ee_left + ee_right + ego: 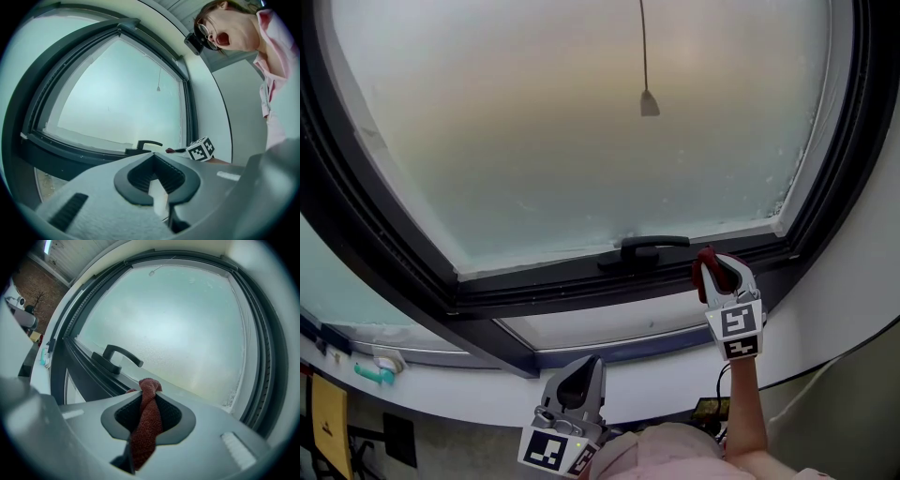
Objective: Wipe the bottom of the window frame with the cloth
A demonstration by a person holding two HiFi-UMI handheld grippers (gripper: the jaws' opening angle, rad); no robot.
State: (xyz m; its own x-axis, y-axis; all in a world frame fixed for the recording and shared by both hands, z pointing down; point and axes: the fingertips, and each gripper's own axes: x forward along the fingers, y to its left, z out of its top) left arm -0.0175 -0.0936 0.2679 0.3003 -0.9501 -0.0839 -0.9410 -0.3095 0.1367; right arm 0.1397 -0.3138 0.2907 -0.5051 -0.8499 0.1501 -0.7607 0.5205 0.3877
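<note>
Head view, looking at a large window with frosted glass (581, 131) and a dark window frame (572, 292). Your right tool (720, 279) is raised to the bottom rail, just right of the black handle (642, 249). Its jaws are clamped on a rust-red cloth (705, 267).

Your left tool (574, 392) hangs low near your body, well apart from the frame. In the left gripper view its jaws sit together with nothing between them.

In the right gripper view the cloth (143, 434) is bunched into a narrow twisted strand. Its long axis runs along the jaws, from the camera toward the window. Only a short knob of cloth pokes past the tips, pointing at the pale ledge and dark rail beside the handle (119, 357). Whether that knob touches the frame yet cannot be told from any view.

The step appears to be bringing the cloth onto the rail and starting the wipe. With so little cloth showing, you would do well to tilt the tool so the soft tip meets the rail first — not the hard jaw ends. Then draw it sideways along the rail's length with light, steady pressure. The handle stands proud of the rail — expect to lift over it or go around it.
</note>
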